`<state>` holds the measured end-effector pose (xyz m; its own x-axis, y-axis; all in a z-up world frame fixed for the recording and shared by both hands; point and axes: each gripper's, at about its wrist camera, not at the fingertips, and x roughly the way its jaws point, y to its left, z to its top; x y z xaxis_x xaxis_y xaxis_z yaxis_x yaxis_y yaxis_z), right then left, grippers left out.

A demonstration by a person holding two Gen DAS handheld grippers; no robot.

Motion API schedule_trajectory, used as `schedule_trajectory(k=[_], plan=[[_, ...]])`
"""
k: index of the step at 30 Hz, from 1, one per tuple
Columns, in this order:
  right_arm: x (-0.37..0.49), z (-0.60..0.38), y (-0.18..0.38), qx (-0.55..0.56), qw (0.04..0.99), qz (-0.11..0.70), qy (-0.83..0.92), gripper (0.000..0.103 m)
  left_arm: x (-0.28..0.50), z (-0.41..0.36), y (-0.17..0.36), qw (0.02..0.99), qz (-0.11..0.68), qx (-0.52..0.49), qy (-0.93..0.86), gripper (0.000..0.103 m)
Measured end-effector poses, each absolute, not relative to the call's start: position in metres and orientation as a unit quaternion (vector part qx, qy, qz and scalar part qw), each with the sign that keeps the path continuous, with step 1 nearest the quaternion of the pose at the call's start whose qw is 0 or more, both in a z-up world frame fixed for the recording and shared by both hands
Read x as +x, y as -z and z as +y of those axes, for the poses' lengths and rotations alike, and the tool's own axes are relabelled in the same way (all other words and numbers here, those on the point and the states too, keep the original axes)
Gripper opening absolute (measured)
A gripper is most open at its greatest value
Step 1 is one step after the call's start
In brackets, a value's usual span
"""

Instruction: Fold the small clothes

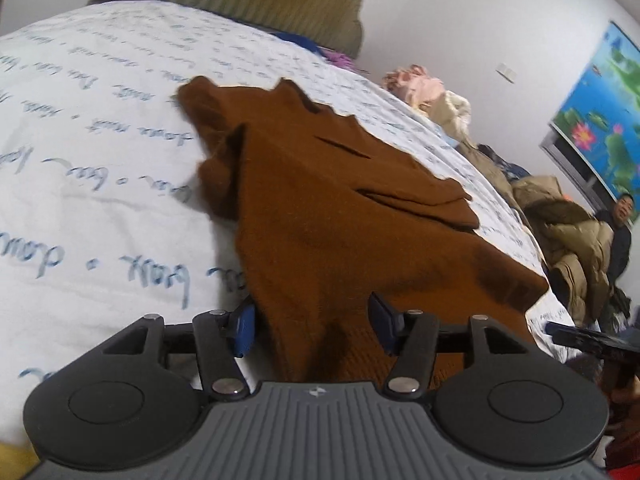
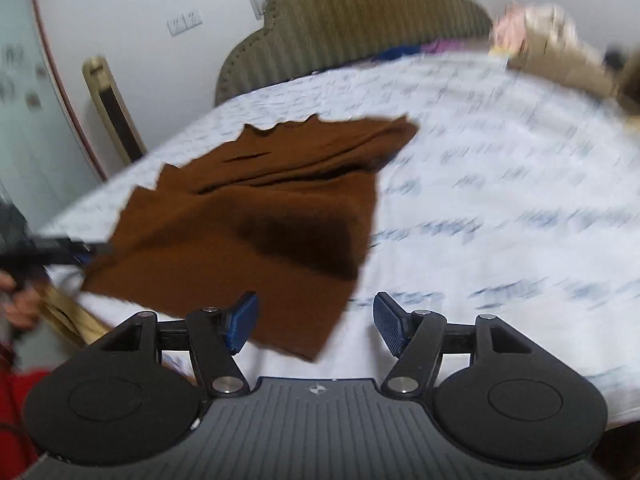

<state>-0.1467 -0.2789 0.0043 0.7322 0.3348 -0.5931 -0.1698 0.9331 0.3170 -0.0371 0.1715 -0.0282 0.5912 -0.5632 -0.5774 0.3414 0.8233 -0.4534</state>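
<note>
While the brown garment lay on the printed bedsheet, the left gripper stood released, cloth between its unpressing pads. The right gripper was also released, grasping nothing.

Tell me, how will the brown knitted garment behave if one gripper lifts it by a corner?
The brown knitted garment probably droops limply: it lies in soft creases on the bedsheet. It looks light, and its fuzzy knit should grip rather than slip.
</note>
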Motion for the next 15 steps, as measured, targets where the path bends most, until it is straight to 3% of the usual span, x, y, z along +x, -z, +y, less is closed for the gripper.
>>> schedule_trajectory(k=[2,6,7,9,10,11,15], plan=[[-0.135,-0.276,0.011,0.152,0.913,0.355,-0.13,0.058,-0.033,0.168,0.032,0.878,0.371,-0.142,0.267,0.057],[-0.13,-0.259,0.02,0.182,0.912,0.344,-0.132,0.057,-0.031,0.167,0.035,0.871,0.365,-0.153,0.289,0.055],[-0.128,-0.251,0.022,0.185,0.908,0.346,-0.146,0.057,-0.031,0.165,0.037,0.87,0.364,-0.155,0.294,0.05],[-0.123,-0.234,0.023,0.157,0.913,0.346,-0.15,0.053,-0.03,0.16,0.039,0.87,0.369,-0.146,0.292,0.025],[-0.122,-0.23,0.022,0.154,0.914,0.346,-0.145,0.032,-0.029,0.158,0.041,0.867,0.377,-0.144,0.292,0.007],[-0.118,-0.234,0.022,0.164,0.913,0.346,-0.14,0.016,-0.029,0.159,0.041,0.863,0.383,-0.15,0.293,0.006],[-0.126,-0.249,0.015,0.209,0.91,0.328,-0.145,0.016,-0.042,0.166,0.025,0.869,0.372,-0.153,0.287,0.005]])
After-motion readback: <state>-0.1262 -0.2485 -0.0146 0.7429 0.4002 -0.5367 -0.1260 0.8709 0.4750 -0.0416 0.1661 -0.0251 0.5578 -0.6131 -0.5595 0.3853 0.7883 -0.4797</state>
